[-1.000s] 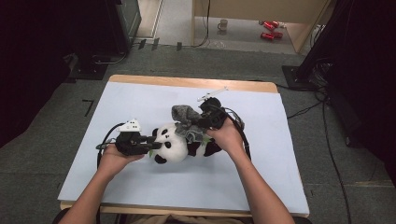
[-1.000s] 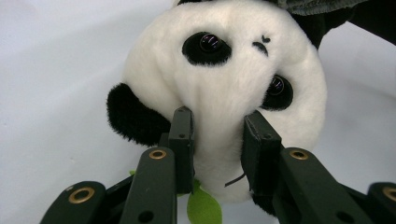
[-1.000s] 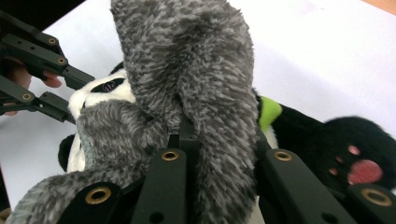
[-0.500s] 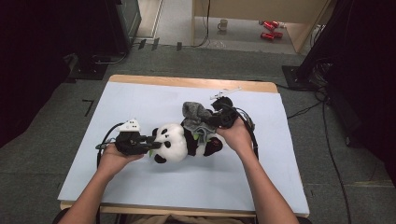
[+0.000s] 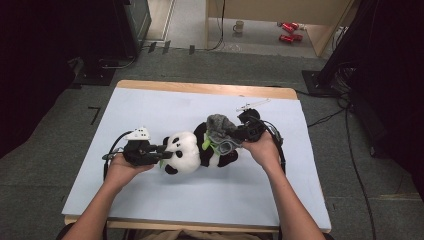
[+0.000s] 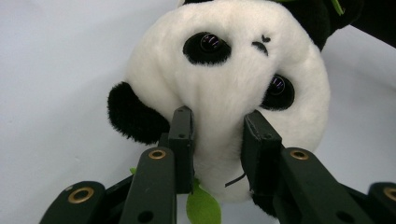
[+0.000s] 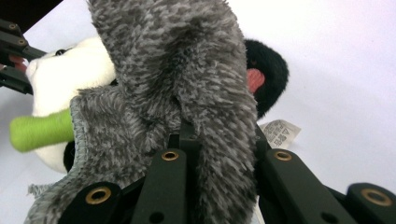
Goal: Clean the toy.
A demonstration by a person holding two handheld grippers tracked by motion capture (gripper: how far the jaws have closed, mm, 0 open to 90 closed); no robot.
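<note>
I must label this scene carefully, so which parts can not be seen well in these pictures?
- Panda body: grey fuzzy garment covers it, right gripper view.
- Right gripper pads: buried in grey fabric.
- Sewn tag: print too small.
- Garment type: bunched, unclear, high view.

This looks like a lab or recording studio rather than a home. A plain wooden tabletop (image 5: 280,92) covered with a pale blue sheet (image 5: 190,200) stands on grey carpet (image 5: 45,175). Black drapes (image 5: 30,60) hang to either side, and cables (image 5: 350,150) trail across the floor past the tabletop's right edge. Beyond its far edge are a wooden cabinet (image 5: 320,20), a mug (image 5: 239,25) and red objects (image 5: 288,31) on a paler floor.
</note>
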